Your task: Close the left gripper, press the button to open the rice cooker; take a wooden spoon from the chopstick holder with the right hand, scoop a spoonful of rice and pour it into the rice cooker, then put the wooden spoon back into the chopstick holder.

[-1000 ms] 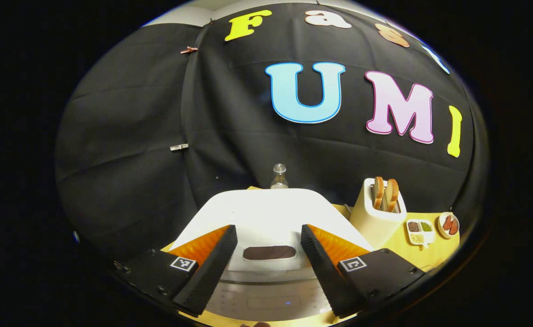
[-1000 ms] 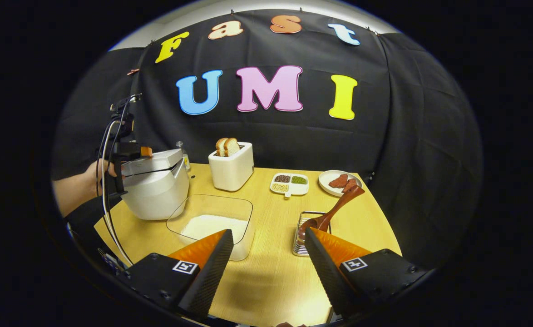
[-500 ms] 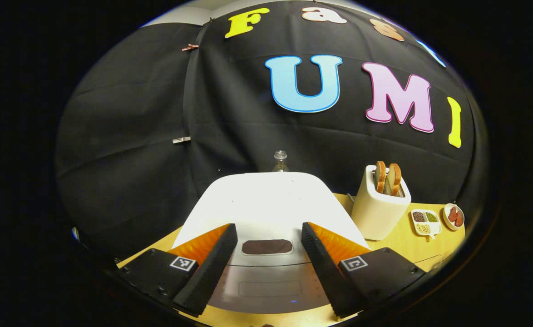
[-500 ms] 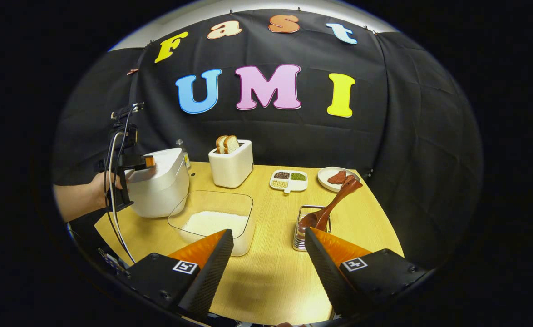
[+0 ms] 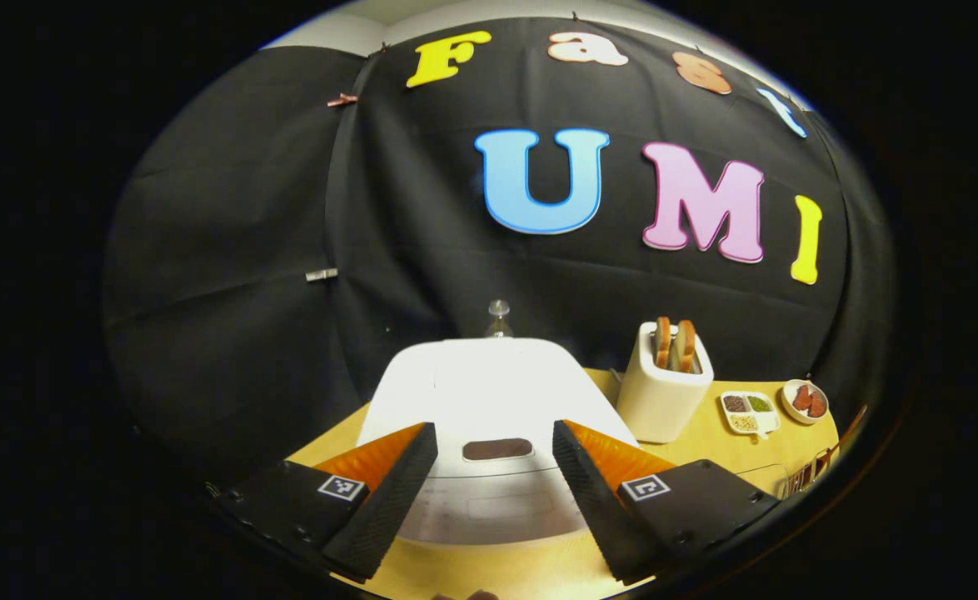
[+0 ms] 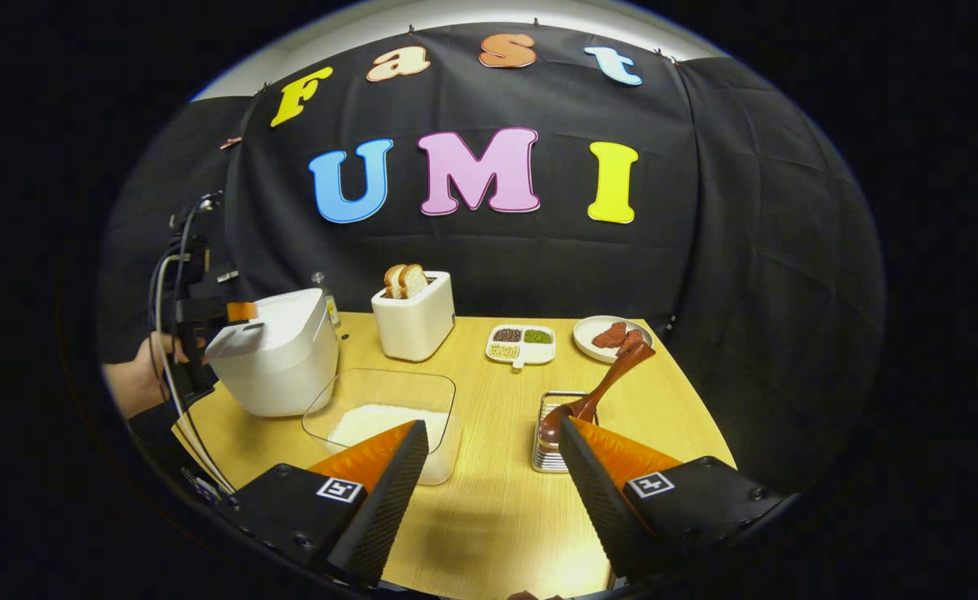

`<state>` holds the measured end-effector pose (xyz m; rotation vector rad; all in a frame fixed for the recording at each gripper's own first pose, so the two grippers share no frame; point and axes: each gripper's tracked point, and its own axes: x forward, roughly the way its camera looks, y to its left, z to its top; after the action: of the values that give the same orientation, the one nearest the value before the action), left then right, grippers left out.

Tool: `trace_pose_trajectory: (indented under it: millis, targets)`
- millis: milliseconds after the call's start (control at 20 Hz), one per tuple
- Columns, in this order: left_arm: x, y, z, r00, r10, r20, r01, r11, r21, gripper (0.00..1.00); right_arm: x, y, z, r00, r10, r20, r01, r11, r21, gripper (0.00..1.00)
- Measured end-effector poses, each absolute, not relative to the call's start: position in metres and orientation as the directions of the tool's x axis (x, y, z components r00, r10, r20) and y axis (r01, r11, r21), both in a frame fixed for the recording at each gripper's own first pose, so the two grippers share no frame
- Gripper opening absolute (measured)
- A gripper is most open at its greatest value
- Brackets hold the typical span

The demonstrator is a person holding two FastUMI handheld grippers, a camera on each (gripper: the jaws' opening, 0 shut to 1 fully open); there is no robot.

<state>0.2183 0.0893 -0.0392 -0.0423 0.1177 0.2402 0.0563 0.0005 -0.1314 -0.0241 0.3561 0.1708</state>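
Both tongs gape empty, the rice cooker's lid down.

The left tongs (image 5: 495,475) point at the rice cooker (image 5: 489,408), fingers wide apart; its dark button (image 5: 497,449) sits between them, farther off than a moment ago. The right tongs (image 6: 493,475), equally spread, hover over the yellow surface (image 6: 489,517). The rice tub (image 6: 385,417) lies right of the cooker, the wooden spoon (image 6: 597,392) leaning in the chopstick holder (image 6: 551,433) beyond that. A toaster (image 6: 414,317) stands behind, before the black cloth wall. The holder's base is hidden behind a finger.
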Motion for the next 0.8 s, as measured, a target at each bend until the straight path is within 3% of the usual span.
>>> trace_pose_trajectory:
  millis: [200, 450, 800]
  targets:
    - [0.165, 0.078, 0.010, 0.988, 0.154, -0.022, -0.153, 0.988, 0.033, 0.96, 0.067, 0.014, -0.084, 0.948, 0.183, -0.261, -0.211, 0.974, -0.083, 0.99]
    - [0.101, 0.054, 0.032, 0.999, 0.044, 0.009, -0.044, 0.999, 0.022, 0.95, 0.062, 0.029, -0.032, 0.966, 0.194, -0.171, -0.213, 0.972, -0.103, 0.99]
    - [0.008, 0.013, 0.031, 0.998, 0.055, -0.009, -0.056, 0.998, -0.038, 0.96, 0.007, 0.018, -0.008, 0.974, 0.184, -0.132, -0.188, 0.982, -0.013, 0.98]
